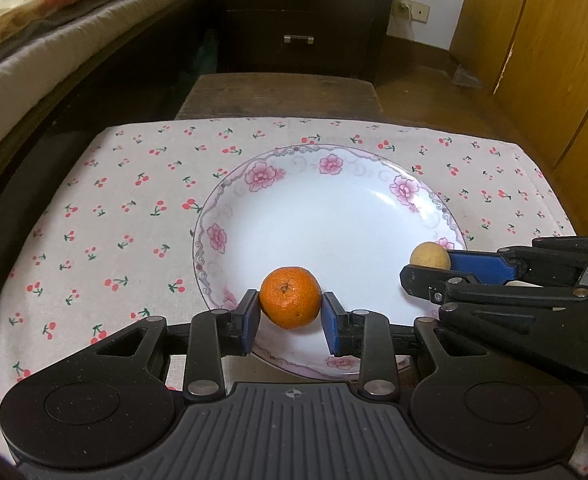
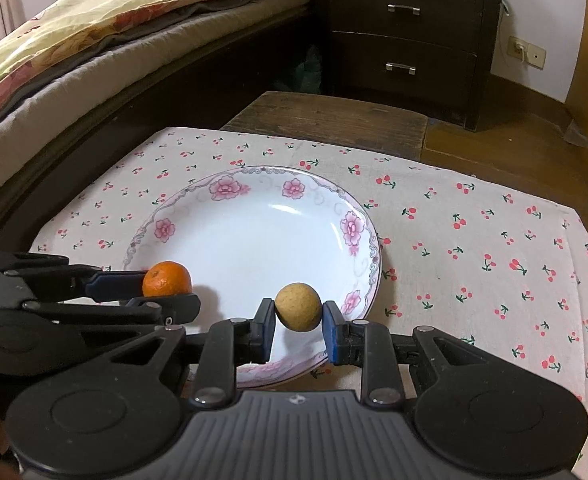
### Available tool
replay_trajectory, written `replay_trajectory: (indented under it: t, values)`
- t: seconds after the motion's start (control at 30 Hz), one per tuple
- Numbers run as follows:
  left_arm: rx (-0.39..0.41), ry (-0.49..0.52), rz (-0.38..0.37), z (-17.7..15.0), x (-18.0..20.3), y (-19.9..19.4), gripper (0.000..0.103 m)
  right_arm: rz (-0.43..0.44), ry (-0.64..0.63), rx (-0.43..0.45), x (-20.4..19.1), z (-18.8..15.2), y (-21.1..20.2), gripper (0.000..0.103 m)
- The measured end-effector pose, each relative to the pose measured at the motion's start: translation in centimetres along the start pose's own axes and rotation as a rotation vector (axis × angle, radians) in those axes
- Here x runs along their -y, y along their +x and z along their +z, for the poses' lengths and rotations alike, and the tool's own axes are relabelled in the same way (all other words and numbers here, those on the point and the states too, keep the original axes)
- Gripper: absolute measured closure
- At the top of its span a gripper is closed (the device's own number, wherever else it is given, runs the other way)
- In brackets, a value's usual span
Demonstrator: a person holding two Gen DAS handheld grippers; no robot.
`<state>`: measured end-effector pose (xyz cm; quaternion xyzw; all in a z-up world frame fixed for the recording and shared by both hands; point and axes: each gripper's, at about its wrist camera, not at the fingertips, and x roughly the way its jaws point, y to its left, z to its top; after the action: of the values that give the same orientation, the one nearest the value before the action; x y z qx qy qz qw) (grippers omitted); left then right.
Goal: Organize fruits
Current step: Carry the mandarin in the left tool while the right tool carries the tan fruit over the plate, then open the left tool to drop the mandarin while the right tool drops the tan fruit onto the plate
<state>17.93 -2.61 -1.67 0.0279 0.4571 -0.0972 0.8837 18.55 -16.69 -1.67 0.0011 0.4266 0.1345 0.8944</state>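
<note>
A white plate (image 1: 334,236) with pink flowers on its rim sits on the cherry-print cloth; it also shows in the right wrist view (image 2: 254,240). My left gripper (image 1: 291,316) is shut on an orange mandarin (image 1: 290,297) over the plate's near rim. My right gripper (image 2: 298,326) is shut on a small tan round fruit (image 2: 298,306) over the plate's near right rim. The left wrist view shows the right gripper (image 1: 430,270) entering from the right with the tan fruit (image 1: 429,255). The right wrist view shows the left gripper (image 2: 162,292) at the left with the mandarin (image 2: 167,279).
The cherry-print cloth (image 1: 126,216) covers a low wooden table (image 2: 326,116). A bed with a floral quilt (image 2: 94,20) runs along the left. A dark two-drawer nightstand (image 2: 406,40) stands behind the table. Wooden cabinet doors (image 1: 554,60) are at the right.
</note>
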Motion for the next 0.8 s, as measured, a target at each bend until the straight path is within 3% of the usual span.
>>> replay_trajectory:
  t: [0.8]
  values:
    - [0.032,-0.013,0.021,0.4,-0.2,-1.4,0.044,-0.027,-0.002,0.036,0.0,0.4,-1.4,0.076]
